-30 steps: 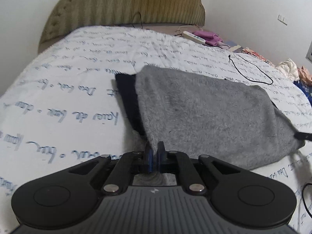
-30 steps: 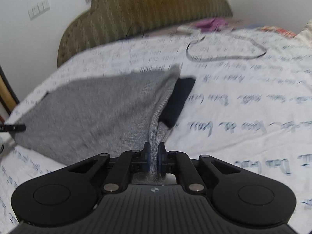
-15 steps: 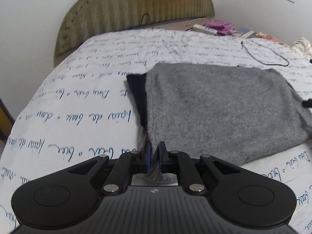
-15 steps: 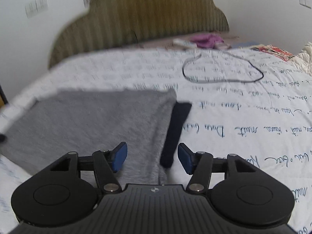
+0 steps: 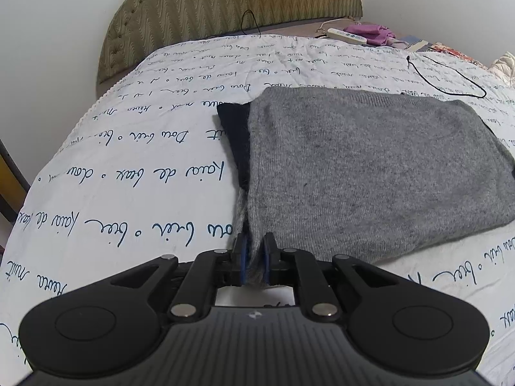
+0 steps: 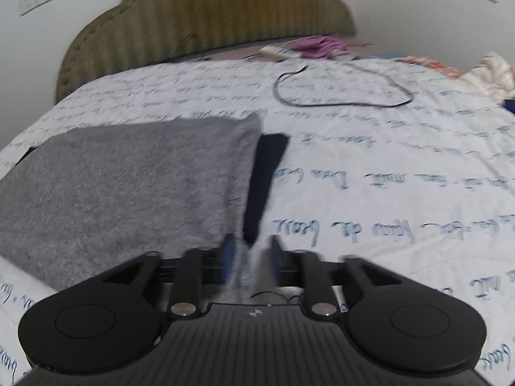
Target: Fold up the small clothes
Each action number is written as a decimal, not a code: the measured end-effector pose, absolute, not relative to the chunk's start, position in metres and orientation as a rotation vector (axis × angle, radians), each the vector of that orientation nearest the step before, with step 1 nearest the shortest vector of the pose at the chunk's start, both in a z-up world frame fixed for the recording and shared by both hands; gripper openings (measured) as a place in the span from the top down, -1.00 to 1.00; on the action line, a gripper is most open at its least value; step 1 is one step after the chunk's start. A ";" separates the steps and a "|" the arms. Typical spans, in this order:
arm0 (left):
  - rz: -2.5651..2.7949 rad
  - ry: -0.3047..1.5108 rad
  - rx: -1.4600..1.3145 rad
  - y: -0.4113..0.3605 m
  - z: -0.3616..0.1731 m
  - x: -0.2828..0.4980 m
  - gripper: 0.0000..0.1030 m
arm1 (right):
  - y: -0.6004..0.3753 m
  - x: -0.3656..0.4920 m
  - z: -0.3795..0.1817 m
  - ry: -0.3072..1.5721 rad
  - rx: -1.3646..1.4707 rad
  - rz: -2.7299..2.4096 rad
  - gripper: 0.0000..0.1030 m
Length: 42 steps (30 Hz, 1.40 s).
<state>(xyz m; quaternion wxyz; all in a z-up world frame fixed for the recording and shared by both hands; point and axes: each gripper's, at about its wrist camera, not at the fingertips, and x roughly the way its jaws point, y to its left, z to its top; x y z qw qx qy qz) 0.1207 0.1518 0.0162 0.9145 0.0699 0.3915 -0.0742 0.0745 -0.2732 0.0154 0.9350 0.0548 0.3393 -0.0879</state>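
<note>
Right gripper (image 6: 249, 257) released grey garment (image 6: 128, 189); corner between closing jaws

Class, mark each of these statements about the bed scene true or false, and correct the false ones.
1. The left gripper is shut on the grey knit garment. True.
2. A dark navy cloth shows at the garment's edge. True.
3. The garment hangs in the air. False: it lies on the script-printed bedspread.
4. The headboard is red. False: it is olive.
5. A black cable lies on the bedspread. True.
</note>
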 end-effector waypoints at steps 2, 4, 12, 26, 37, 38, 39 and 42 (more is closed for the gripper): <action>-0.151 0.803 0.158 0.151 0.016 0.119 0.65 | -0.269 0.070 0.018 0.671 0.091 -0.180 0.00; -0.141 0.796 0.177 0.151 0.016 0.118 0.37 | -0.265 0.071 0.014 0.699 0.068 -0.147 -0.15; -0.108 0.750 0.238 0.155 0.022 0.109 -0.37 | -0.252 0.066 0.027 0.643 0.042 -0.169 -0.18; -0.104 0.741 0.169 0.167 0.031 0.116 -0.37 | -0.129 0.070 0.050 0.602 -0.169 0.162 -0.34; -0.189 0.814 -0.117 0.189 0.037 0.173 -0.50 | -0.043 0.051 0.038 0.562 -0.417 0.291 -0.60; -0.201 0.828 -0.152 0.190 0.036 0.180 -0.50 | -0.036 0.050 0.036 0.558 -0.438 0.294 -0.60; -0.213 0.844 -0.190 0.191 0.033 0.189 -0.50 | -0.029 0.049 0.033 0.553 -0.457 0.298 -0.60; -0.264 0.899 -0.309 0.196 0.026 0.217 -0.50 | -0.013 0.051 0.027 0.537 -0.497 0.314 -0.60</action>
